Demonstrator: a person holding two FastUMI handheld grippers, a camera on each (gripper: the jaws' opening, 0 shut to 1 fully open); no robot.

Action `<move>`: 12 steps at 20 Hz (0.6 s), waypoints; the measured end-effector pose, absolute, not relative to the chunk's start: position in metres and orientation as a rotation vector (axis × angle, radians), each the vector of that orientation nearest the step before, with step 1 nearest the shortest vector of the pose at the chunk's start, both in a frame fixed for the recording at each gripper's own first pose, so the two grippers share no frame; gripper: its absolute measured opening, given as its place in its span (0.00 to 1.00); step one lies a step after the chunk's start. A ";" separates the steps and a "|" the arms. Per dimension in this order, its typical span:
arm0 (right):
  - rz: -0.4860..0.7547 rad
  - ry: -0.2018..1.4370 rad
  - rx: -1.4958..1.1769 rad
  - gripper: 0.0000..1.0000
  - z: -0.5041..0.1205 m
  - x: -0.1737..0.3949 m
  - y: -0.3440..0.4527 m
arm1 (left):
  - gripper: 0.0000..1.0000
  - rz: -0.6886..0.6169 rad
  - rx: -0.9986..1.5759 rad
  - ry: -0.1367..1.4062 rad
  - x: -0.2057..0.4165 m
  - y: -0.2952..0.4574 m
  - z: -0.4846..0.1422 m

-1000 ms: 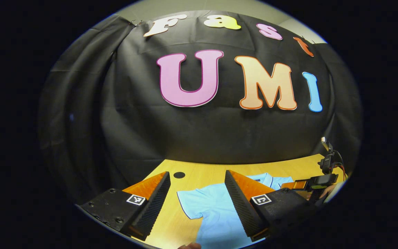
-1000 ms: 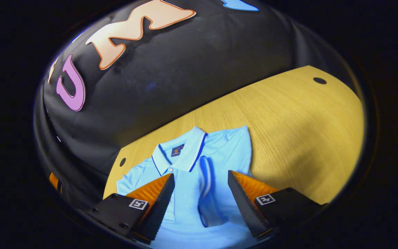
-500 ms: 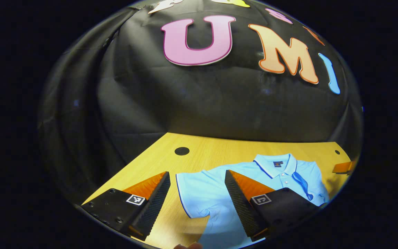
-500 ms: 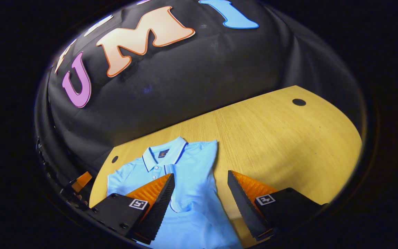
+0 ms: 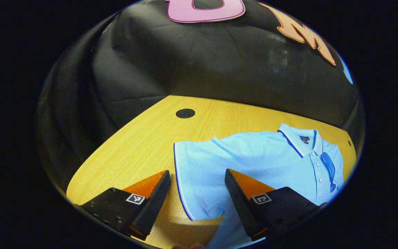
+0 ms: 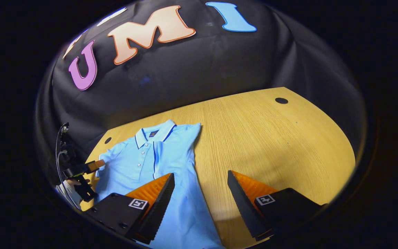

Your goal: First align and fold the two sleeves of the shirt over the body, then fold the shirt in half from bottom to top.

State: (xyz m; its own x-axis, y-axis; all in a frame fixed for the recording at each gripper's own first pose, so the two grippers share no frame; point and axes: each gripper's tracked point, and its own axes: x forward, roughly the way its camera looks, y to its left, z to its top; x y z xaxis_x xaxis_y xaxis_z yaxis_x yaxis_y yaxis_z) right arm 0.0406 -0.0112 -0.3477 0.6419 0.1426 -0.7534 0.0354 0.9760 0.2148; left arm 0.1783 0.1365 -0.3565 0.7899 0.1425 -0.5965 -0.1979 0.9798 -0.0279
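The left gripper [image 5: 197, 180] has its jaws spread and empty, and the cuff of the shirt's unfolded sleeve [image 5: 199, 180] shows between them; whether they hang above the cloth or touch it cannot be told. The right gripper [image 6: 200, 183] also has its jaws spread and empty, hanging over the shirt's other edge, where the sleeve [image 6: 181, 145] already lies folded over the body.

The shirt [image 5: 264, 162] lies flat, front up, on the desk [image 5: 133, 145], near the desk's back edge. Its long axis runs from the collar [image 6: 154, 133], which points toward the back wall, to the hem, which points toward the person and is cut off at the bottom of both views. The unfolded sleeve sticks out sideways from the body.

The likely risks: if the left jaws close on the cuff's edge alone, the thin cloth may slip out mid-fold; if they bite too deep, they may pinch the body layer too and drag the whole shirt across the smooth desk, skewing the collar-to-hem line. A sleeve laid crookedly would not match the folded one, and the later bottom-to-top fold would come out uneven
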 end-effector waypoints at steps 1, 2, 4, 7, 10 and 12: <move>0.063 0.874 0.222 0.97 -0.347 0.039 -0.011 | 0.95 0.163 -0.078 0.672 0.174 0.133 -0.359; 0.065 0.871 0.225 0.97 -0.345 0.040 -0.010 | 0.97 0.143 -0.076 0.660 0.179 0.130 -0.357; 0.068 0.869 0.228 0.97 -0.344 0.038 -0.010 | 0.80 0.103 -0.068 0.677 0.182 0.122 -0.359; 0.076 0.859 0.243 0.97 -0.339 0.039 -0.008 | 0.36 0.024 -0.065 0.693 0.185 0.102 -0.358; 0.079 0.848 0.243 0.97 -0.333 0.038 -0.012 | 0.00 0.041 -0.024 0.702 0.189 0.100 -0.357; 0.078 0.834 0.243 0.97 -0.326 0.037 -0.017 | 0.00 0.038 -0.017 0.692 0.189 0.094 -0.346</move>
